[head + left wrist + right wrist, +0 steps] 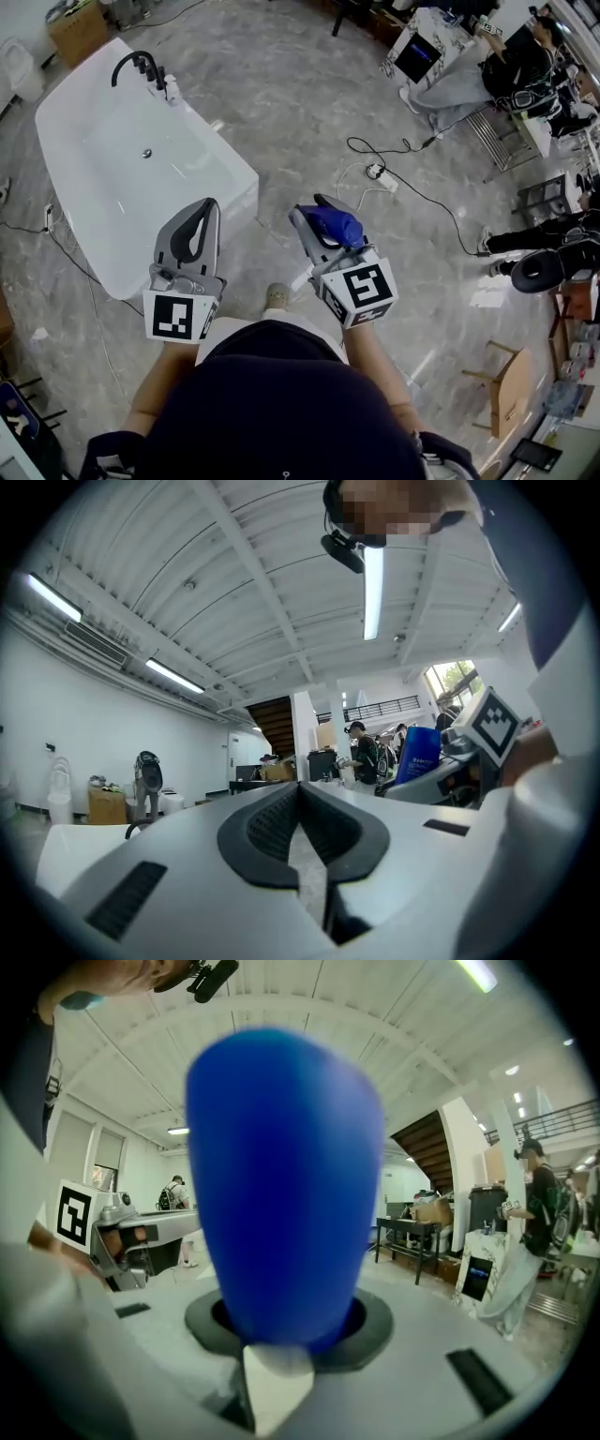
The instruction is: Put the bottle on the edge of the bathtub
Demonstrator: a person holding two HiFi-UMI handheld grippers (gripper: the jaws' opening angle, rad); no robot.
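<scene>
Right gripper (315, 212), held close in front of the person's body, is clamped on the blue bottle (335, 225), whose body fills the space between the jaws and sticks out past their tips. The left gripper (205, 208), just beside it, has its jaws closed together on nothing. Both hang over the grey stone floor (309, 103), so the bottle is not yet at its goal. The white bathtub (236, 161) stands ahead and to the left, its near right corner closest to the left gripper and its black faucet (141, 66) at the far end. The main risk seems to be the release: the tub's rim looks narrow and glossy, so a bottle let go tilted or partly off the ledge would likely topple into the basin or onto the floor. The smooth, rounded bottle, apparently gripped at one end only, could also swivel or slip during the carry.
</scene>
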